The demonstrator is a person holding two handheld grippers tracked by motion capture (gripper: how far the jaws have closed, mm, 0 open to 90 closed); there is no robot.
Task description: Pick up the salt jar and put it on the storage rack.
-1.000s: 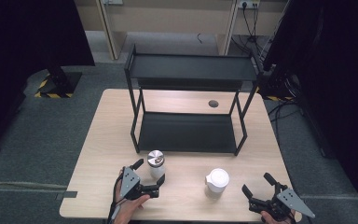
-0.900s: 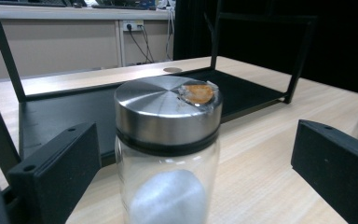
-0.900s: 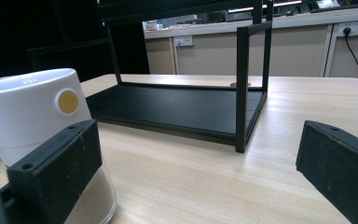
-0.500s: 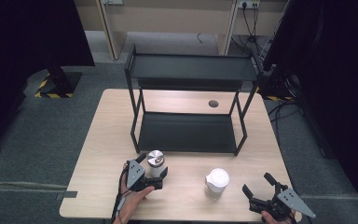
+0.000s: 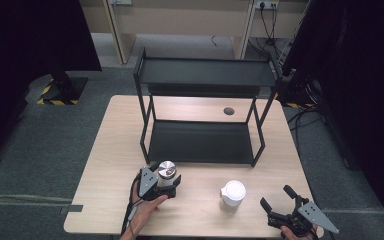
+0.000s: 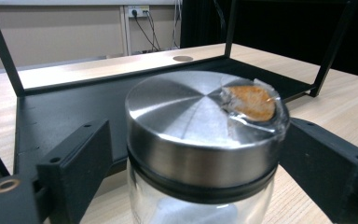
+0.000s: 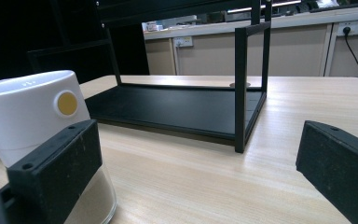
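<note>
Since a second ago the left gripper [image 5: 166, 184] has been brought around the steel-lidded jar [image 5: 167, 171] — jaws open, flanking it. Right gripper [image 5: 279, 205] is held wide open beside the white-lidded jar [image 5: 232, 195] — nothing gripped.

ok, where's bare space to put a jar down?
Both tiers of the black metal rack are bare. The light wooden table is free left of the rack and between the steel-lidded glass jar and white-lidded jar. Crowded at the left gripper.
</note>
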